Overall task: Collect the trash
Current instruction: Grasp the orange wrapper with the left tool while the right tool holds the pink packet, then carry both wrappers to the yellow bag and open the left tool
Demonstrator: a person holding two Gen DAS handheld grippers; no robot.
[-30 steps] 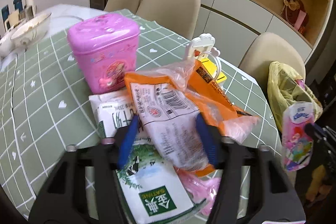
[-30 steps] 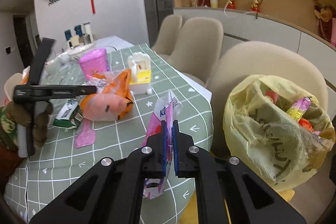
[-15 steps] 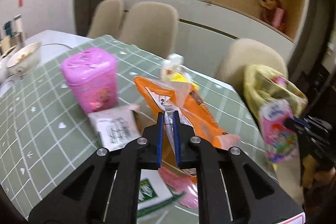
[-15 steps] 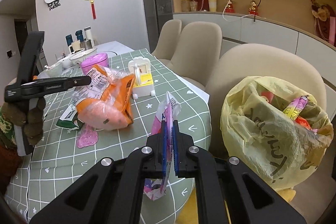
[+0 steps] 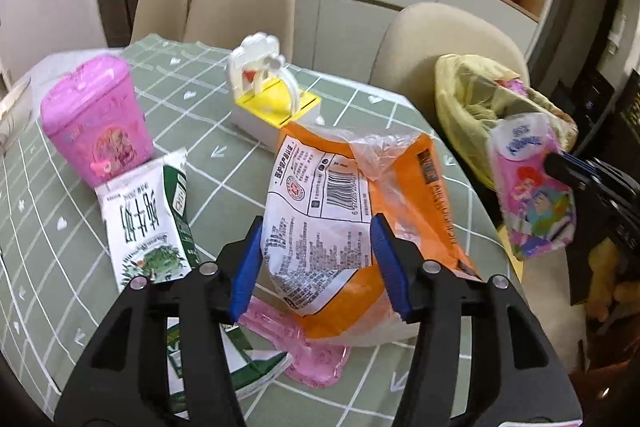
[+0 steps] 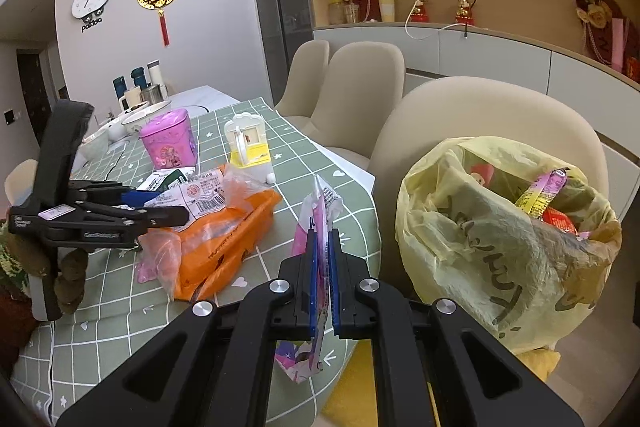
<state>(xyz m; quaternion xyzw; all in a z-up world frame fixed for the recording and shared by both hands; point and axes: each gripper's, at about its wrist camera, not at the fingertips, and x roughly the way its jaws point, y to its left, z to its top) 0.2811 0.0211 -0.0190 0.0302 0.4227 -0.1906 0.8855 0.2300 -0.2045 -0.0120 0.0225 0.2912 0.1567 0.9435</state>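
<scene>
The left hand-held gripper [image 5: 316, 263] reaches level over the tabletop [image 5: 48, 227], its blue fingers [image 5: 246, 267] spread wide on either side of an orange snack bag [image 5: 352, 211]. Whether the pads press the bag or only flank it cannot be told. In the right wrist view the person's gloved hand [image 6: 60, 267] grips its handle from below, and the tool points toward the bag from the left. The orange snack bag is crumpled, its white printed back panel with a barcode facing up, clear film at its top edge; it lies on the green checked tabletop, partly over a flat pink wrapper [image 5: 316, 367].

The right hand-held gripper [image 6: 322, 275] is held out past the tabletop's edge, its blue fingers pressed together, pinching a pink cartoon-printed wrapper [image 6: 316, 223] edge-on so that it hangs below and stands above the grip. Just to its right sits a yellow trash bag [image 6: 480, 267] on a beige chair [image 6: 460, 107], mouth open, with wrappers inside.

Near the left hand-held gripper lie two green-and-white milk cartons, flattened [image 5: 148, 219]. Behind them stand a pink lidded box [image 5: 96, 123] and a white and yellow toy holder [image 5: 268, 99].
</scene>
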